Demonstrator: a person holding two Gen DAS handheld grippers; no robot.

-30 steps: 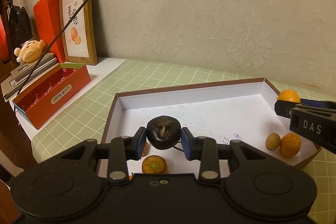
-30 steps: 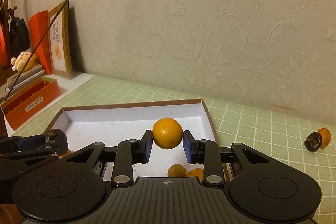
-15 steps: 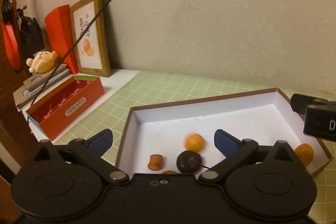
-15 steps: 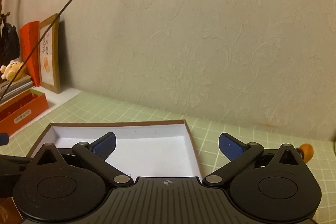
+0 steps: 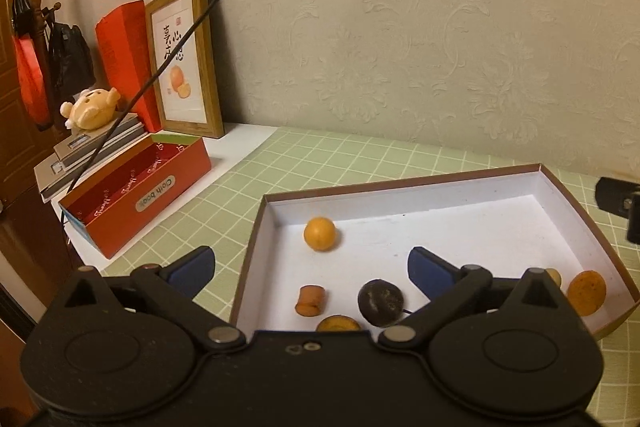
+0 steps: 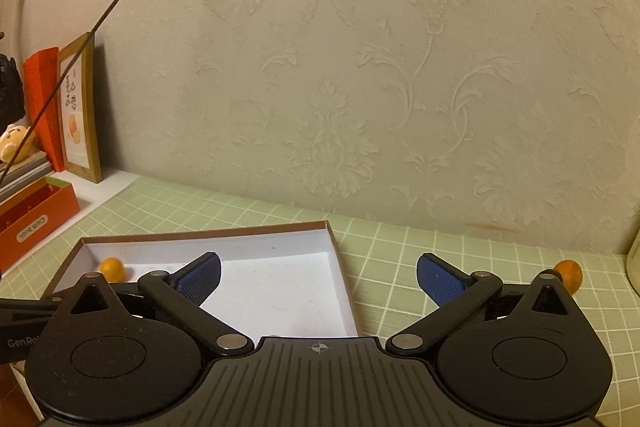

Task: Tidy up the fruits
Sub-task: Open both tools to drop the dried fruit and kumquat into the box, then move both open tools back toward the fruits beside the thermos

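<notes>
A shallow white box with a brown rim [image 5: 400, 183] lies on the green checked tablecloth; it also shows in the right wrist view [image 6: 332, 239]. Inside it lie a round orange fruit [image 5: 319, 233], a dark round fruit [image 5: 380, 302], a small orange stub [image 5: 310, 300], an orange piece [image 5: 338, 324] half hidden by my gripper, and a flat orange fruit [image 5: 586, 291] at the right. My left gripper [image 5: 310, 273] is open and empty above the box's near left part. My right gripper [image 6: 318, 279] is open and empty above the box's right side. A small orange fruit [image 6: 568, 275] lies on the cloth to the right.
A red open box [image 5: 136, 195], stacked books with a plush toy [image 5: 90, 105], a red folder and a framed picture [image 5: 186, 59] stand at the left against the wall. A dark cable [image 5: 180, 39] hangs across the left. A pale object [image 6: 634, 259] stands at the far right edge.
Both grippers have opened and pulled back upward. The dark fruit dropped from the left and the orange fruit from the right; both now lie in the box, the orange one at the far left.
</notes>
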